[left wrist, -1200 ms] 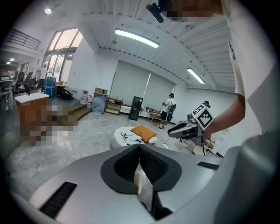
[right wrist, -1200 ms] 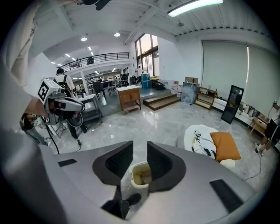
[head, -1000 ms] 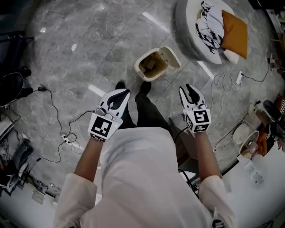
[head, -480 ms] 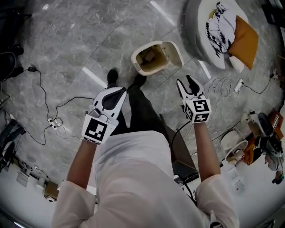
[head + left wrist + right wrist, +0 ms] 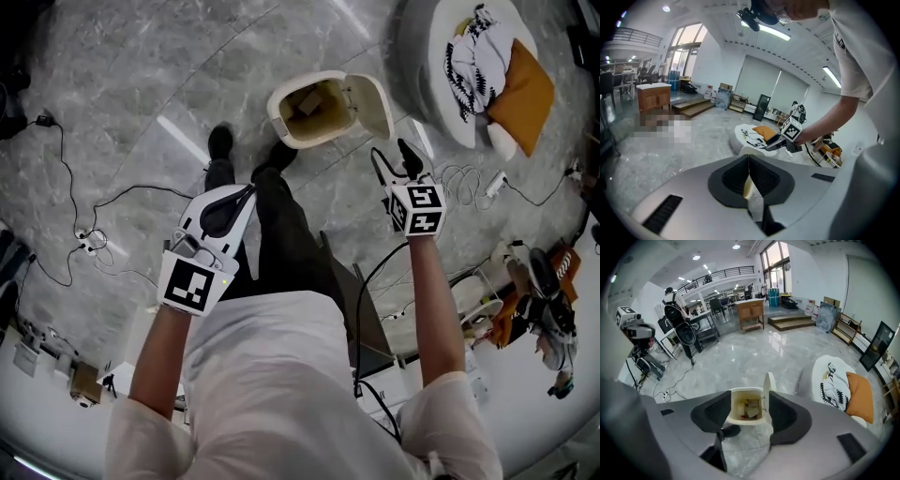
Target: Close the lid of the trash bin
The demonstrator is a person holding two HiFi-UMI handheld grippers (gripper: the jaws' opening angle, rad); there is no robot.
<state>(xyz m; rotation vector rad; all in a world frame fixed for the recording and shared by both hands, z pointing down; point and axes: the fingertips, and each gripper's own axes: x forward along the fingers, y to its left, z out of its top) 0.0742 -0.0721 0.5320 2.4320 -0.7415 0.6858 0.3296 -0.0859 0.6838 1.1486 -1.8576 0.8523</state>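
Observation:
The cream trash bin (image 5: 309,105) stands on the marble floor with its lid (image 5: 372,103) swung up and open on the right; scraps lie inside. My right gripper (image 5: 390,156) hovers just right of and below the lid in the head view. It is open, its jaws have just been opening, and nothing is between them. In the right gripper view the bin (image 5: 746,408) and its upright lid (image 5: 768,386) show beyond the spread jaws of the right gripper (image 5: 749,397). My left gripper (image 5: 246,190) is shut and empty, over the person's dark trouser leg; its pads meet in the left gripper view (image 5: 749,158).
A round white floor cushion (image 5: 427,70) with a black-and-white cloth and an orange pillow (image 5: 523,94) lies right of the bin. Cables (image 5: 89,220) trail over the floor at left and right. The person's shoes (image 5: 220,142) stand just before the bin. Clutter lines the right edge.
Both grippers have sunk toward the floor. The right one has come closer to the bin's open lid and its jaws have spread wider. The left stays shut.

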